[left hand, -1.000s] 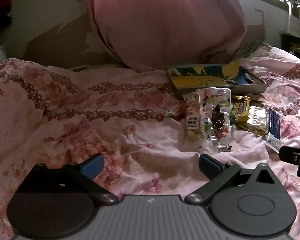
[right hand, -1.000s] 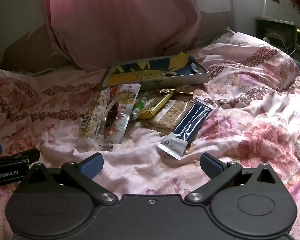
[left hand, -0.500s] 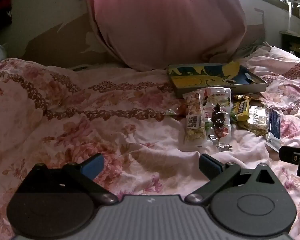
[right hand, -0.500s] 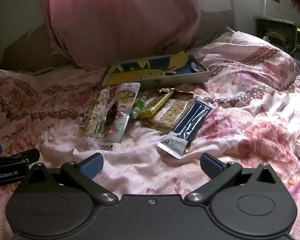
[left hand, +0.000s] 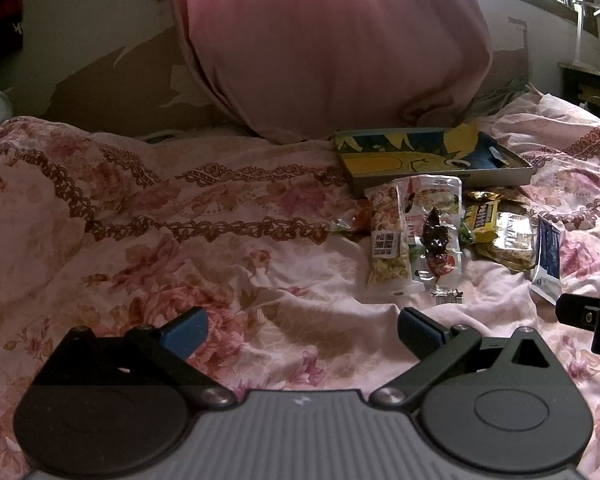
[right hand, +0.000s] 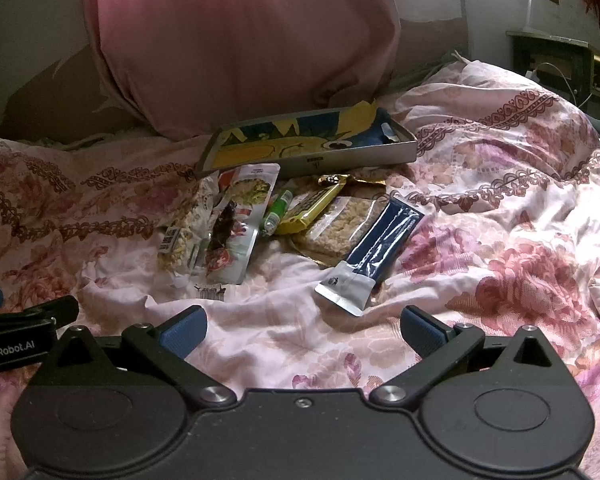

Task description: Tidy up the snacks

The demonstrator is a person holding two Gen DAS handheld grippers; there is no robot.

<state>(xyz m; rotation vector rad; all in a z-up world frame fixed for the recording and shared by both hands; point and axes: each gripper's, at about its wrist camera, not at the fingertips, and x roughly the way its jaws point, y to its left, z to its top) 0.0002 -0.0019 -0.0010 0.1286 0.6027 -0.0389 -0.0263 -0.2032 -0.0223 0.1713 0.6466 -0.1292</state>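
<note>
A big pink pillow (right hand: 240, 44) stands behind the tray (right hand: 312, 160). Snack packets (right hand: 236, 224) lie heaped before it on the quilt (right hand: 500, 208), long sides toward the tray. Both the left gripper (left hand: 302, 326) and the right gripper (right hand: 303, 326) are spread wide, empty.

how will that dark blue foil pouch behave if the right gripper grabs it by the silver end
The dark blue foil pouch looks thin and flat, so it is probably light and would likely droop from the silver end. Its glossy film may slip between the fingers. It lies on soft, wrinkled bedding, so pushing could bunch the cloth.
</note>
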